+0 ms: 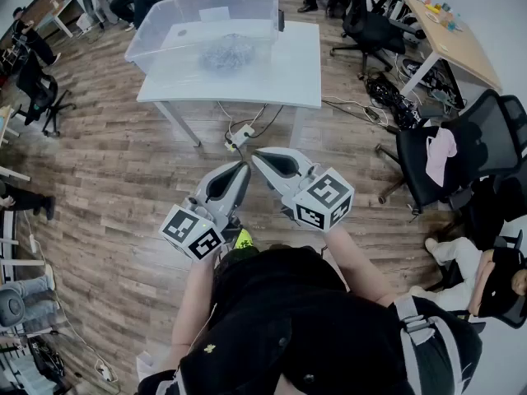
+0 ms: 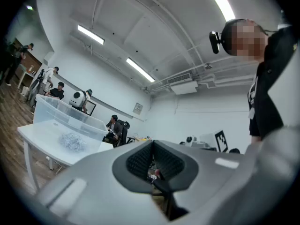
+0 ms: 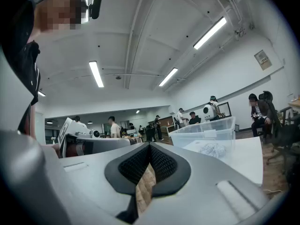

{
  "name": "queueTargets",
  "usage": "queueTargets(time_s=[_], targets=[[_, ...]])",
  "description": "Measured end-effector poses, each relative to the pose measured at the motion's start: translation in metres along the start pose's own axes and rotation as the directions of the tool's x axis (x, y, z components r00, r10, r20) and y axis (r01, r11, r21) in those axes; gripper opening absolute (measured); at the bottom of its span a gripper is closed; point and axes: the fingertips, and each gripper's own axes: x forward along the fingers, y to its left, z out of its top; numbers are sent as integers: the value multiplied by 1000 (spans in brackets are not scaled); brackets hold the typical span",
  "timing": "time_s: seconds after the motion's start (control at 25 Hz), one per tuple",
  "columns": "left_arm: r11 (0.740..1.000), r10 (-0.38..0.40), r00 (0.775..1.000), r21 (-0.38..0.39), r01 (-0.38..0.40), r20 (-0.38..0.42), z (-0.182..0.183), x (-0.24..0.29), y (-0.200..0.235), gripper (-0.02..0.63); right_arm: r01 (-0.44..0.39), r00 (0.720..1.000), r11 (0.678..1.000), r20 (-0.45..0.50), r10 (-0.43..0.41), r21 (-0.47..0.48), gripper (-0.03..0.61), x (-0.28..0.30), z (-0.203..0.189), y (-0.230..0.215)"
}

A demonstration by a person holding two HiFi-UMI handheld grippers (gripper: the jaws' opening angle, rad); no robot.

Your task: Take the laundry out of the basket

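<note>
Left hand-held gripper [image 1: 243, 168], right hand-held gripper [image 1: 257, 156] both closed, empty, well apart from clear bin [image 1: 156, 39]; unopened jaws likely shove laundry [image 1: 228, 54], not grasp.

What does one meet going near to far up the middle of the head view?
Black top → left hand-held gripper beside right hand-held gripper → power strip → white table → clear plastic bin.

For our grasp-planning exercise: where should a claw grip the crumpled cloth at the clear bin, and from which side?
Probably a raised fold on top of the cloth, coming straight down: it is a loose heap, and the walls of the clear bin hinder a sideways approach.
</note>
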Motion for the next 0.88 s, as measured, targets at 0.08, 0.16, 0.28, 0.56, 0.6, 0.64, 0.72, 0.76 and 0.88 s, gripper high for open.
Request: queueTargets(time_s=[0.08, 0.16, 0.28, 0.56, 0.6, 0.64, 0.72, 0.76, 0.88], targets=[[1000, 7, 1000, -11, -7, 4, 1, -1, 3, 3, -2, 1000, 1000, 0, 2, -3, 0, 3, -1, 1], [1000, 10, 1000, -16, -10, 6, 2, -2, 6, 3, -4, 1000, 1000, -1, 4, -5, 0, 7, 0, 1], [1000, 16, 1000, -19, -16, 9, 5, -4, 12, 3, -6, 1000, 1000, -2, 6, -14, 0, 12, 2, 1], [999, 21, 1000, -30, -21, 16, 5, -8, 22, 3, -16, 1000, 1000, 16, 16, 3, 2, 19, 2, 3], [999, 20, 1000, -31, -20, 18, 6, -8, 24, 3, -18, 1000, 1000, 19, 18, 8, 2, 20, 3, 3], [999, 20, 1000, -32, -19, 21, 6, -8, 25, 3, -18, 1000, 1000, 19, 18, 8, 2, 22, 3, 2], [999, 18, 1000, -34, -17, 24, 7, -8, 29, 3, -11, 1000, 1000, 14, 11, 5, 2, 25, 2, 0], [999, 17, 1000, -35, -16, 25, 7, -9, 31, 3, -5, 1000, 1000, 11, 5, 6, 2, 27, 2, -1], [999, 15, 1000, -40, -13, 28, 9, -11, 39, 3, 17, 1000, 1000, 5, -17, 15, 2, 34, -1, -5]])
